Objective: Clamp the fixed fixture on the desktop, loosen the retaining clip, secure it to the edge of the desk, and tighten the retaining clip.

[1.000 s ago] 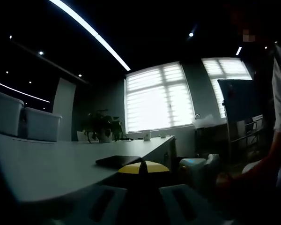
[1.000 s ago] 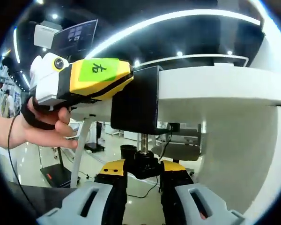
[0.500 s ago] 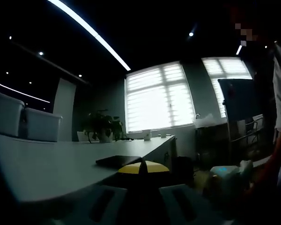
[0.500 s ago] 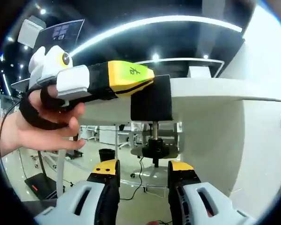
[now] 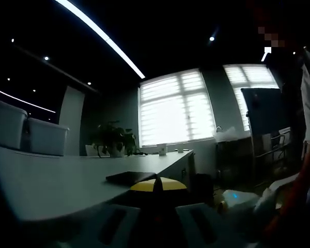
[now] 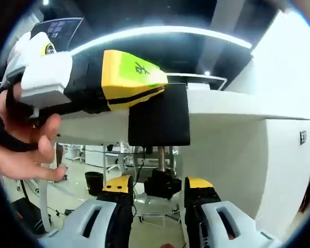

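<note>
You are facing 2 bright blinded windows (image 5: 176, 107) glowing beyond a potted plant (image 5: 112, 138), ceiling light strips (image 5: 101, 37) shining overhead.

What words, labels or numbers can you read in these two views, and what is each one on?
One dark handwritten character, not clearly readable, on the green label of the left gripper, yellow and black.
Small wall plate on the white panel: too small to read.
Left gripper view: no legible text.

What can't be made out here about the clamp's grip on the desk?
- Right gripper view: the left gripper covers the black clamp top; its contact with the desk edge is hidden.
- Right gripper view: the knob sits between the jaws; contact is unclear.
- Left gripper view: too dark; the clamp is blocked by the jaws.
</note>
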Motion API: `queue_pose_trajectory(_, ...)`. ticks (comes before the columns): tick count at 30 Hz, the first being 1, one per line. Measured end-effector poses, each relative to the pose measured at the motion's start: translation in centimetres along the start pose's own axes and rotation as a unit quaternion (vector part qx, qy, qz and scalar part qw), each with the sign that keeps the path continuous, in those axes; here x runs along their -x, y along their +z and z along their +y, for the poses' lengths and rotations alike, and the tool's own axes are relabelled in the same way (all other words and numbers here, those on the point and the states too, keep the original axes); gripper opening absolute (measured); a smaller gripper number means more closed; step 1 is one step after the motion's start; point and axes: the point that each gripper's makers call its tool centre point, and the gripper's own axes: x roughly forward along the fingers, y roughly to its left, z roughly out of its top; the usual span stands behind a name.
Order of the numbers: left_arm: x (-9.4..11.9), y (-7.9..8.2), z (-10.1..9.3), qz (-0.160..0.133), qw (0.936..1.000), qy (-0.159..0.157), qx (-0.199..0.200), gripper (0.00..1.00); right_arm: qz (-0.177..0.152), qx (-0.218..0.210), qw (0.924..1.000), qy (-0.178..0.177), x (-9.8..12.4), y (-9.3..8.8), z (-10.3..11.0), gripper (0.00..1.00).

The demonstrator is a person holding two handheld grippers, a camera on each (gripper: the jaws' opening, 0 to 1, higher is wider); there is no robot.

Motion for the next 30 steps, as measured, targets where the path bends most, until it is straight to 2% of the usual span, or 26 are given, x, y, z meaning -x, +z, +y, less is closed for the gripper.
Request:
queue_pose_trajectory(2,0.0,0.0,0.0,-0.001,1.0,0.0,0.001,0.01,0.015,0.03,0.9993,-0.02,-0.4,-0.5,-0.7,0.27)
queue_pose_trajectory(5,0.0,0.1,0.1,-0.003,1.0,0.0,0.007,0.01,0.01,0.021,0.9997,-0.01,-0.6,-0.6,-0.7,0.27)
queue_pose_trajectory(9,-0.1,0.0,0.1,-0.002,1.0,-0.002,0.006,0.01,-0.002,-0.001,0.9989,0.047,-0.6,-0.5,-0.3,0.26)
queue_pose_trajectory(14,-0.1,0.0,0.1,-0.001,1.0,0.0,0.005,0.01,-0.005,-0.005,0.9915,0.13,-0.2,-0.5,0.3,0.26)
queue_pose_trajectory(17,0.0,0.1,0.2,-0.002,1.0,0.0,0.006,0.01,-0.004,-0.022,0.977,0.212,-0.3,-0.5,0.8,0.26)
queue_pose_trajectory(21,0.0,0.0,0.2,-0.003,1.0,0.0,0.006,0.01,0.002,-0.034,0.9605,0.276,0.1,-0.6,1.1,0.26)
queue_pose_trajectory(27,0.0,0.1,0.1,-0.003,0.9999,-0.003,0.011,0.01,0.007,-0.014,0.9534,0.301,0.1,-0.6,1.3,0.26)
queue_pose_trajectory(28,0.0,0.1,0.1,-0.002,0.9999,-0.004,0.011,0.01,0.005,-0.011,0.9539,0.3,0.2,-0.5,1.3,0.26)
queue_pose_trajectory(30,0.0,0.0,0.1,-0.003,0.9999,-0.004,0.01,0.01,-0.007,-0.003,0.9621,0.273,0.5,-0.5,1.1,0.26)
